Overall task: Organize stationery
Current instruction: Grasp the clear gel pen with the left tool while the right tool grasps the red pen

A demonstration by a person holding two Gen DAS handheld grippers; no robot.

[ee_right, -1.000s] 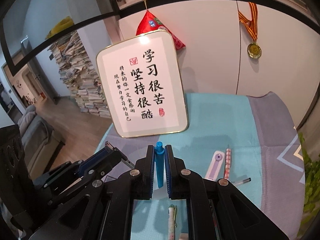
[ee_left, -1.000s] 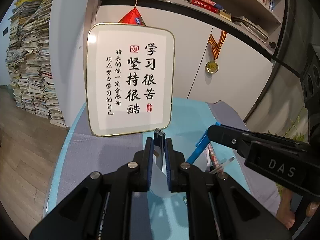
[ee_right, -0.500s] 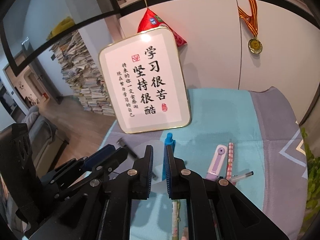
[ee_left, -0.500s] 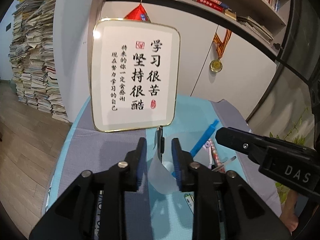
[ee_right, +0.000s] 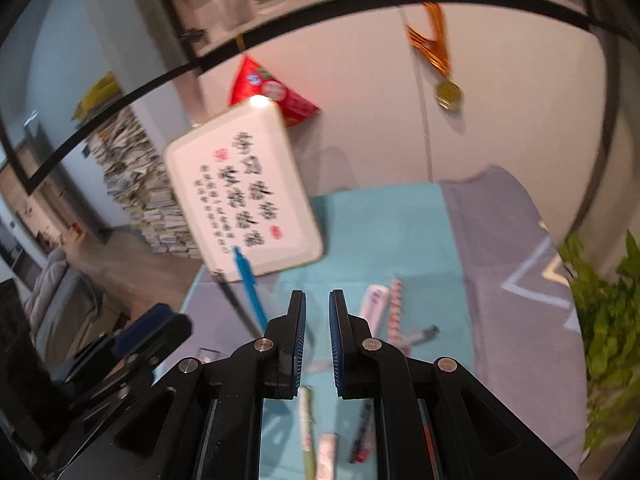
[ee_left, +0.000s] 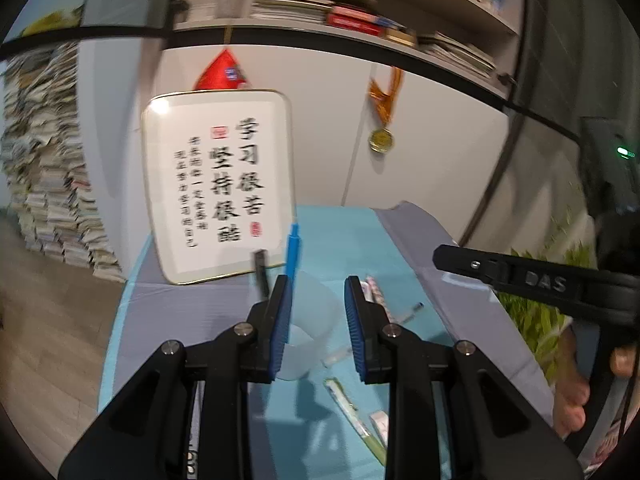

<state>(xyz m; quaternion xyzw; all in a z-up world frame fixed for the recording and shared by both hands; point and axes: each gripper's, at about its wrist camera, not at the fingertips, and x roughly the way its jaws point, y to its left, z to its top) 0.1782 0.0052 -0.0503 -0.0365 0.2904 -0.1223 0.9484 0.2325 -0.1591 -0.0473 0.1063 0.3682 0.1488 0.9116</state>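
A translucent cup [ee_left: 310, 320] stands on the teal mat with a blue pen [ee_left: 293, 248] and a black pen [ee_left: 261, 270] upright in it. My left gripper [ee_left: 318, 296] is open and empty, its jaws either side of the cup. In the right wrist view the blue pen [ee_right: 249, 284] and black pen [ee_right: 234, 306] lean to the left of my right gripper [ee_right: 317, 304], which is open and empty. Loose on the mat lie a lilac correction tape [ee_right: 374, 300], a patterned pen [ee_right: 395, 306], a clear pen [ee_right: 420, 335] and a green pen [ee_left: 354, 412].
A framed calligraphy board [ee_left: 218, 184] leans against the white cabinet at the back of the table. The right gripper's arm [ee_left: 536, 280] crosses the left wrist view at the right. A green plant [ee_right: 608, 304] stands off the table's right edge. The floor drops off left.
Both grippers have opened and let go: the black pen and the blue pen now stand in the cup. Both grippers have pulled back, the right one swinging right.
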